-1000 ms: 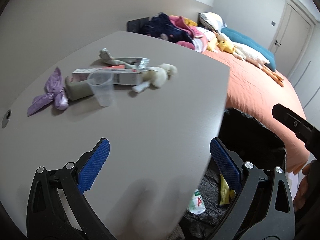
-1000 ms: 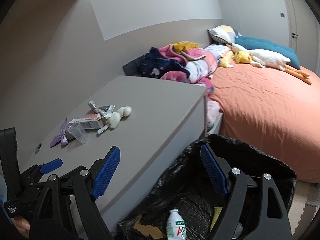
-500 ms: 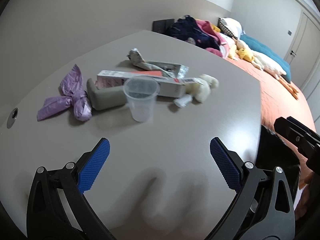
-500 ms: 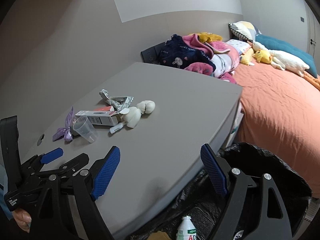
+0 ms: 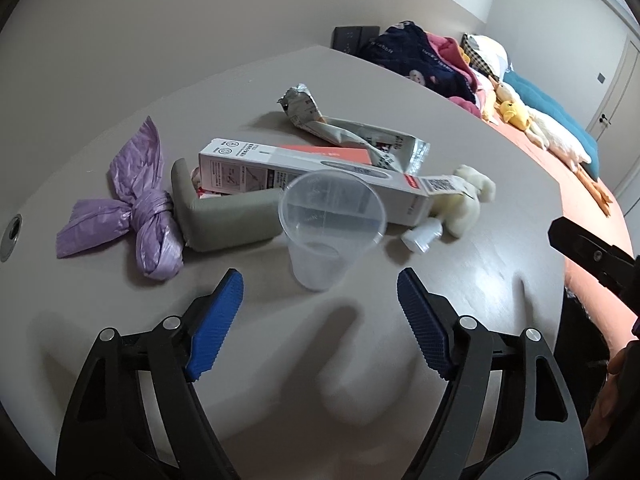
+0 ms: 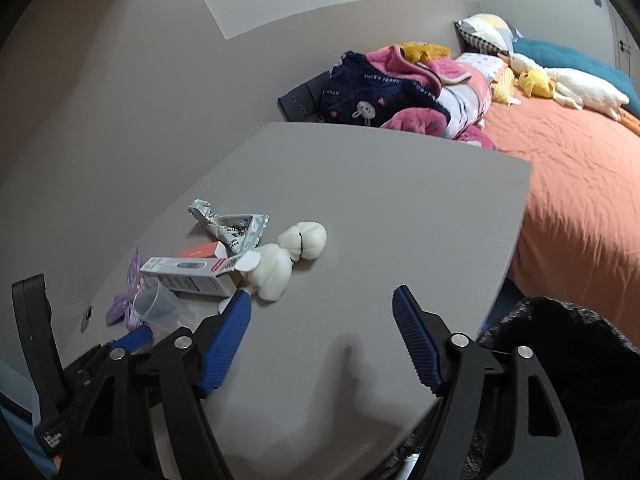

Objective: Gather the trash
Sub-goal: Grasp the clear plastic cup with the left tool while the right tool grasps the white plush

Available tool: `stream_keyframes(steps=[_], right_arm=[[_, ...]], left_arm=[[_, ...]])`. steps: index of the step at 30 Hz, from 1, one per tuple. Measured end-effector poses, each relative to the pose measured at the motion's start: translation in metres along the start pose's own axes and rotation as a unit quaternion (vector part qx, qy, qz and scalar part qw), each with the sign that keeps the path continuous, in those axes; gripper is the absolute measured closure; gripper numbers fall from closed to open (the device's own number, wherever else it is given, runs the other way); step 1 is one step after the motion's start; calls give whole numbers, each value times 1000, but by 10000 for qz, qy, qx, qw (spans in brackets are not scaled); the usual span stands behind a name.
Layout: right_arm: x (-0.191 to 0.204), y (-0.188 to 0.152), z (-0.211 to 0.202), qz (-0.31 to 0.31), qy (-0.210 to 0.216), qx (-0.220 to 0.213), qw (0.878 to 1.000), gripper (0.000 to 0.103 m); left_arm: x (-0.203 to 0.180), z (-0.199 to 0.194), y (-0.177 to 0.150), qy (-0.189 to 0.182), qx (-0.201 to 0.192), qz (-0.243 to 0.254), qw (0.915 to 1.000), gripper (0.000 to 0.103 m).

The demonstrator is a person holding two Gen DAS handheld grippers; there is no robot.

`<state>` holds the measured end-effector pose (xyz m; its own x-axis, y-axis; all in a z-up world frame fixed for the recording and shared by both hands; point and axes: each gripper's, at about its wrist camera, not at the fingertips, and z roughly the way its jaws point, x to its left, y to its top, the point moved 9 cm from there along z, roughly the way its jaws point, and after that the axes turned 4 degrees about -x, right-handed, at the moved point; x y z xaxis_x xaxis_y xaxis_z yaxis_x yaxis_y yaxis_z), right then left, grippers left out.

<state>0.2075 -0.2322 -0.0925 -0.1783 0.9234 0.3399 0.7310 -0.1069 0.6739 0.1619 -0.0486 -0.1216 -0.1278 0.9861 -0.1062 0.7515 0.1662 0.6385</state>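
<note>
Left gripper (image 5: 320, 312): its two ridged blue pads are spread wide with nothing between them; it is held low over the grey table top (image 5: 360, 360), just short of the cup.
Right gripper (image 6: 322, 340): its two blue ribbed pads are likewise spread apart and empty, held over the near part of the table, beside the black bin bag (image 6: 560, 360).
Cups: one clear, thin-walled plastic cup (image 5: 330, 228) is seen, round and tapered, standing upright on the table directly ahead of the left gripper.
Cartons: one long white and grey cardboard box with a red panel (image 5: 304, 172) is laid flat behind the cup, its end flap open.
Wrappers: one crumpled silver foil packet (image 5: 352, 132) is laid against the far side of the box.
Bags: one lilac plastic bag knotted in the middle (image 5: 132, 204), crinkled and bow-shaped, is laid at the left of the pile.
Foam: one grey-green L-shaped padded piece (image 5: 216, 216) is set between the lilac bag and the cup, touching the box.
Plush: one small cream fluffy toy (image 5: 464, 200) is laid at the box's right end, with a small white plastic piece (image 5: 420, 236) just beside it.
Bed: one orange sheet (image 6: 580, 184) is seen beyond the table, with heaped clothes and pillows at its head.
</note>
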Motion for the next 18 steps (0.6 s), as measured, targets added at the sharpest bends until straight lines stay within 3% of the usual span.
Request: stream_keyframes(steps=[8,12,18], right_arm=[[6,13,34,111,-49,120,9999,30],[9,18,50,286,-27,240,9993,31],[13,22,72,536,-45,316,9981,31]], left_arm=[[1,14,13,13,13,-41,10000,34],[3,19,18,-3,-18,-111,9999,52],[9,21,18,77,-102,-104,9999,65]])
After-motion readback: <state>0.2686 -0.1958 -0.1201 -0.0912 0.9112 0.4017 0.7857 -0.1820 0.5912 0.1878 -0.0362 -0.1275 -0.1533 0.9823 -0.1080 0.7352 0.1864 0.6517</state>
